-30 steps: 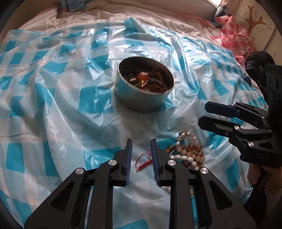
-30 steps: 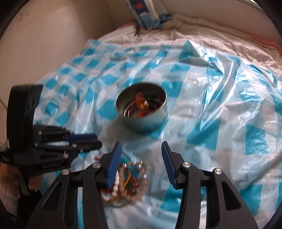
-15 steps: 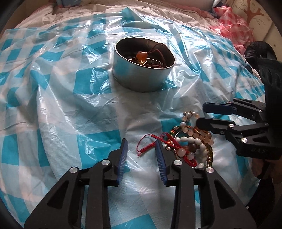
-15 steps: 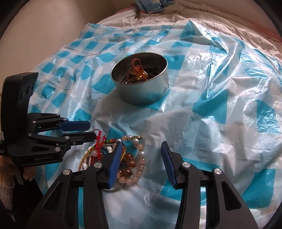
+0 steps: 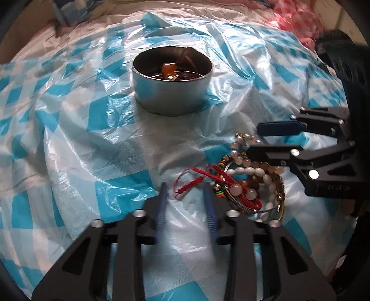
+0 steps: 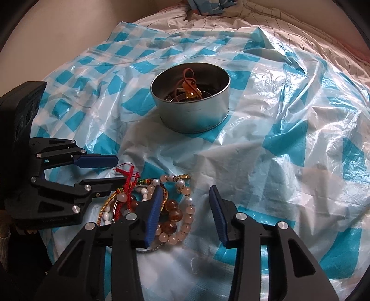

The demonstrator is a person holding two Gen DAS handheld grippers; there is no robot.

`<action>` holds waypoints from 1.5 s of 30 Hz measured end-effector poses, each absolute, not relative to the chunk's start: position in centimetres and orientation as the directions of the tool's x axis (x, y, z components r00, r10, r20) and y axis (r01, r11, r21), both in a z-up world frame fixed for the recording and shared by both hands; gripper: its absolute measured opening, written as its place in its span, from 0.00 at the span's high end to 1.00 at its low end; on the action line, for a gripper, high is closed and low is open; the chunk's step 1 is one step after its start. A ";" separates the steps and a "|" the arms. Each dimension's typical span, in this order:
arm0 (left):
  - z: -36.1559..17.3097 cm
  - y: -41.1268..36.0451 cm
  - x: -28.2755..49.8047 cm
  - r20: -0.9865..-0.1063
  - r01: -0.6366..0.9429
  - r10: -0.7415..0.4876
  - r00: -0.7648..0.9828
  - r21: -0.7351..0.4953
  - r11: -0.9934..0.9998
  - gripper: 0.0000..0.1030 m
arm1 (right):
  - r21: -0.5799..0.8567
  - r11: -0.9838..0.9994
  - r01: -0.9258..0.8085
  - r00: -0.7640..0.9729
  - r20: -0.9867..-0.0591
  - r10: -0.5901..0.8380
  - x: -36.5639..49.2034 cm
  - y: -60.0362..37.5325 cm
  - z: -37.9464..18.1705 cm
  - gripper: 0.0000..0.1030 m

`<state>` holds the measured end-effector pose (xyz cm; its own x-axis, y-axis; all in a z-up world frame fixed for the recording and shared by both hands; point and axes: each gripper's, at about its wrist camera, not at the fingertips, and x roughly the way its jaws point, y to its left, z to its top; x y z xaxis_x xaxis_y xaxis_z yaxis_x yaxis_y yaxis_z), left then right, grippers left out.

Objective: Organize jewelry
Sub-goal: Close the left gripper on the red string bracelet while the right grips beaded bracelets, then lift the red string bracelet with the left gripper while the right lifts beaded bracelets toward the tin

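A heap of bracelets [image 5: 245, 183] lies on the checked plastic: white and pink beads, amber beads, a metal bangle and a red braided cord [image 5: 188, 183]. My left gripper [image 5: 185, 192] hovers low over the cord's loose loop. Its jaws are closing, the loop lies between the tips, and the pads do not press it. My right gripper [image 6: 186, 196] straddles the pink bead bracelet [image 6: 185, 208]; its jaws are closing too and stand apart from the beads. The right gripper [image 5: 256, 139] reaches in from the right in the left wrist view. Behind stands a round tin [image 5: 172, 92] [image 6: 192, 115] holding jewelry.
A crinkled blue-and-white checked plastic sheet [image 6: 289, 139] covers a bed with pale bedding [image 6: 277, 20]. A pink-red cloth [image 5: 298, 23] lies at the far right and a blue patterned item [image 5: 71, 11] at the back. The left gripper [image 6: 119, 170] sits close beside the heap.
Both grippers have come down onto the heap, which now lies right at their tips. The left jaws stand wider than a second ago, the right ones slightly narrower.
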<state>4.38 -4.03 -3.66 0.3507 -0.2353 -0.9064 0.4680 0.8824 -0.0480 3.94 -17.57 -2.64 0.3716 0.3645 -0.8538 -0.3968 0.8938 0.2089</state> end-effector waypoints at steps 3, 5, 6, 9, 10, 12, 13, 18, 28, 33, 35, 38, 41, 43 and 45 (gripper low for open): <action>-3.4 -4.3 4.3 -0.907 0.487 -0.243 0.342 -0.050 0.872 0.97 | 0.216 0.886 -0.410 0.367 -0.850 0.377 3.9 -17.3 -2.6 0.76; -3.2 -4.3 4.3 -0.905 0.489 -0.251 0.344 -0.056 0.870 0.98 | 0.214 0.880 -0.424 0.365 -0.849 0.382 3.8 -16.9 -2.6 0.83; -3.0 -4.2 4.3 -0.901 0.488 -0.262 0.345 -0.066 0.870 0.98 | 0.207 0.880 -0.427 0.368 -0.849 0.379 3.8 -16.8 -2.5 0.84; -2.5 -3.9 4.3 -0.892 0.481 -0.279 0.355 -0.082 0.873 0.98 | 0.205 0.877 -0.434 0.369 -0.848 0.380 3.7 -16.7 -2.4 0.89; -2.4 -3.8 4.4 -0.889 0.478 -0.286 0.358 -0.088 0.874 0.98 | 0.202 0.878 -0.434 0.370 -0.848 0.378 3.7 -16.7 -2.4 0.89; -2.0 -3.6 4.5 -0.883 0.475 -0.295 0.364 -0.097 0.875 0.98 | 0.198 0.884 -0.424 0.370 -0.852 0.369 3.8 -16.8 -2.5 0.84; -1.9 -3.6 4.5 -0.882 0.474 -0.296 0.366 -0.097 0.875 0.98 | 0.199 0.886 -0.419 0.367 -0.856 0.365 3.9 -16.8 -2.7 0.81; -1.4 -3.4 4.6 -0.871 0.471 -0.322 0.371 -0.122 0.874 0.98 | 0.236 0.879 -0.414 0.337 -0.857 0.389 4.2 -16.9 -3.3 0.86; 1.9 -1.9 4.8 -0.785 0.458 -0.441 0.435 -0.229 0.859 0.98 | 0.260 0.869 -0.421 0.400 -0.807 0.435 3.2 -17.9 0.7 0.89; 3.4 -1.9 4.5 -0.735 0.479 -0.487 0.472 -0.250 0.842 0.98 | 0.324 0.857 -0.400 0.426 -0.762 0.487 3.4 -19.2 2.4 0.92; 3.7 -1.9 4.5 -0.725 0.480 -0.493 0.480 -0.253 0.840 0.98 | 0.383 0.832 -0.402 0.406 -0.739 0.537 3.6 -19.6 2.8 0.92; 3.8 -1.8 4.6 -0.724 0.472 -0.491 0.484 -0.257 0.843 0.98 | 0.399 0.823 -0.404 0.402 -0.731 0.552 3.6 -19.5 3.1 0.92; 3.9 -1.6 4.7 -0.721 0.466 -0.490 0.491 -0.258 0.846 0.98 | 0.414 0.817 -0.400 0.398 -0.725 0.562 3.6 -19.7 3.1 0.92; 4.0 -1.4 4.7 -0.716 0.461 -0.490 0.497 -0.260 0.848 0.98 | 0.410 0.820 -0.400 0.404 -0.724 0.559 3.6 -19.7 3.2 0.92; 4.1 -1.2 4.8 -0.710 0.457 -0.493 0.503 -0.265 0.849 0.98 | 0.409 0.821 -0.399 0.411 -0.720 0.559 3.6 -19.8 3.4 0.92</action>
